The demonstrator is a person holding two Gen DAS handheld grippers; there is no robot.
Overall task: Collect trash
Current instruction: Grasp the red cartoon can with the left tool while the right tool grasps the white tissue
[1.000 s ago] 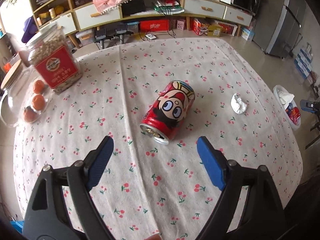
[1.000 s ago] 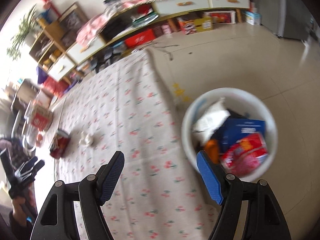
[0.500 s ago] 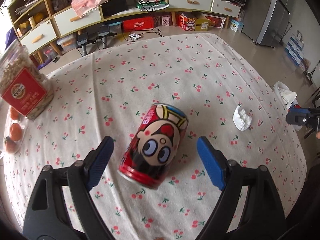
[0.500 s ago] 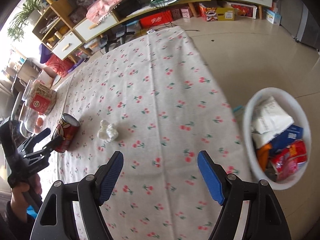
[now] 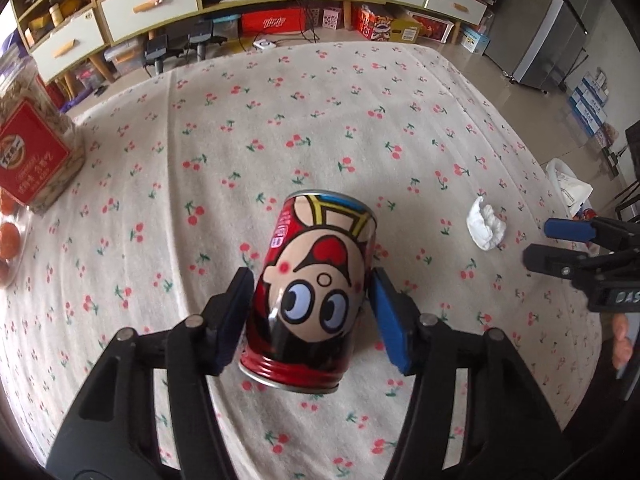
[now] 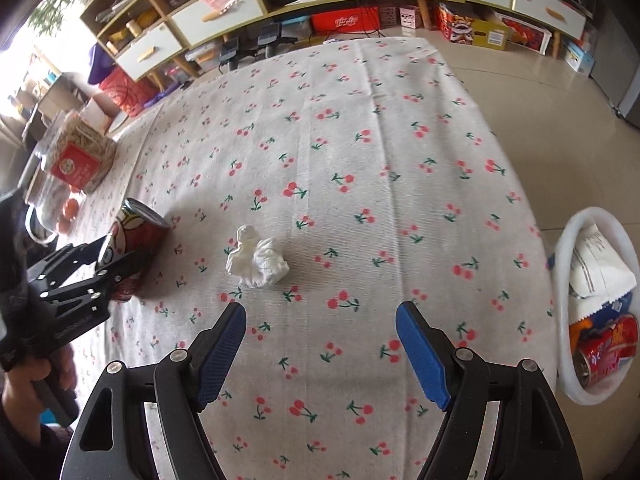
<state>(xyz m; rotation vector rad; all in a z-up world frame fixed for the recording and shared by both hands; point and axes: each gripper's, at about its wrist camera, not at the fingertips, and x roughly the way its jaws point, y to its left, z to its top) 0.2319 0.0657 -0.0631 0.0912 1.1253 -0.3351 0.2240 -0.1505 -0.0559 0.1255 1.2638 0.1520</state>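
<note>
Red and lying on its side on the cherry-print tablecloth [image 5: 320, 120], the can [image 5: 312, 292] sits between the blue pads of the left gripper [image 5: 314, 312] in the left wrist view, its open-rimmed end toward the camera and its cartoon face upward. The gripper points steeply down at the table, and its jaws are closing around the can: the left pad looks to be against the can's side, while whether the right pad touches yet cannot be told. A second ago the jaws stood wide with the can well ahead of them; since then the gripper has come forward and down over it. To the right lies a crumpled tissue [image 5: 486, 224], and beyond it the right gripper [image 5: 556, 244] reaches in from the edge. A jar [image 5: 28, 152] with a red label stands at the far left. In the right wrist view, the right gripper [image 6: 320, 344] also points steeply down, its jaws wide with nothing between them, above the cloth just short of the tissue [image 6: 258, 258]. The white bin [image 6: 576, 360] of wrappers sits off the table's right edge; a second ago it filled the middle of this view, and the tissue was far off. At the left, a hand [image 6: 36, 376] holds the left gripper [image 6: 116, 260] on the can [image 6: 136, 236].
</note>
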